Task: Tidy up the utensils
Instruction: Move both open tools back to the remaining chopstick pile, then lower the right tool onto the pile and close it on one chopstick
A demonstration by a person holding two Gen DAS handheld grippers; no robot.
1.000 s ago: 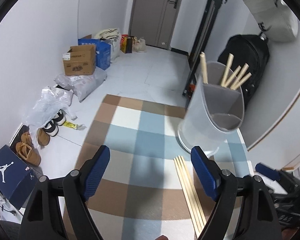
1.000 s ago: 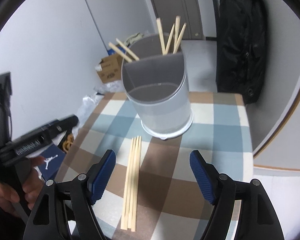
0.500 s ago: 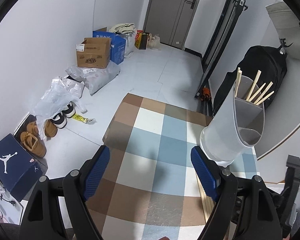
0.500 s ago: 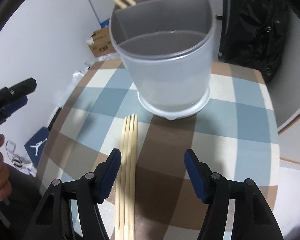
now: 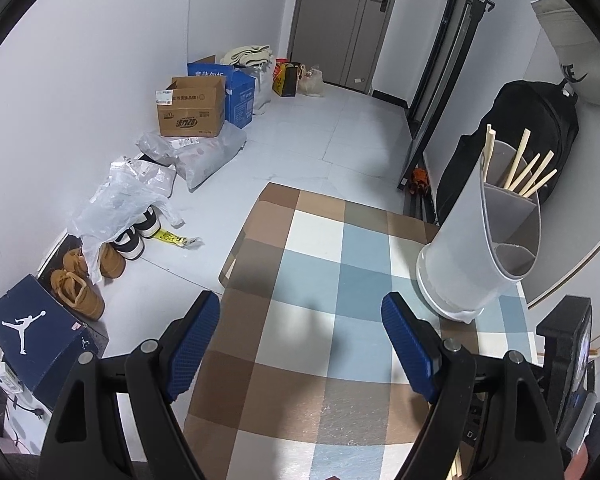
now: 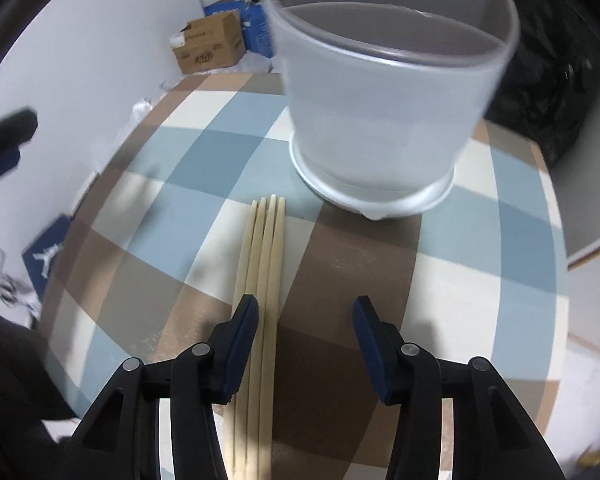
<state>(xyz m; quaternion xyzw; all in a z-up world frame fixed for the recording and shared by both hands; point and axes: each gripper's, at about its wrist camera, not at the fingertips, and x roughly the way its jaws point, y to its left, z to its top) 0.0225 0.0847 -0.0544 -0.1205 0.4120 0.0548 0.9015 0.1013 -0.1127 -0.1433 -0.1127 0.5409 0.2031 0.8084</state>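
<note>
R tongs [image 6: 305,332]: jaws wide apart, nothing held, low over four loose chopsticks [image 6: 266,248], lower centre of frame, just short of the divided holder [image 6: 380,128]. Judged light, stiff, slick; grip advised mid-shaft. L tongs [image 5: 300,344]: agape, empty. Jordan logo noted on shoebox [image 5: 32,332], lower left.

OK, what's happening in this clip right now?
A person with a handheld gripper in each hand is sorting chopsticks into a grey divided holder on a checked tablecloth. Four loose chopsticks lie side by side in front of the holder. The right gripper is open and low over them, its left finger above the bundle, nothing gripped. The left gripper is open and empty off to the side. Several chopsticks already stand in the holder.
</note>
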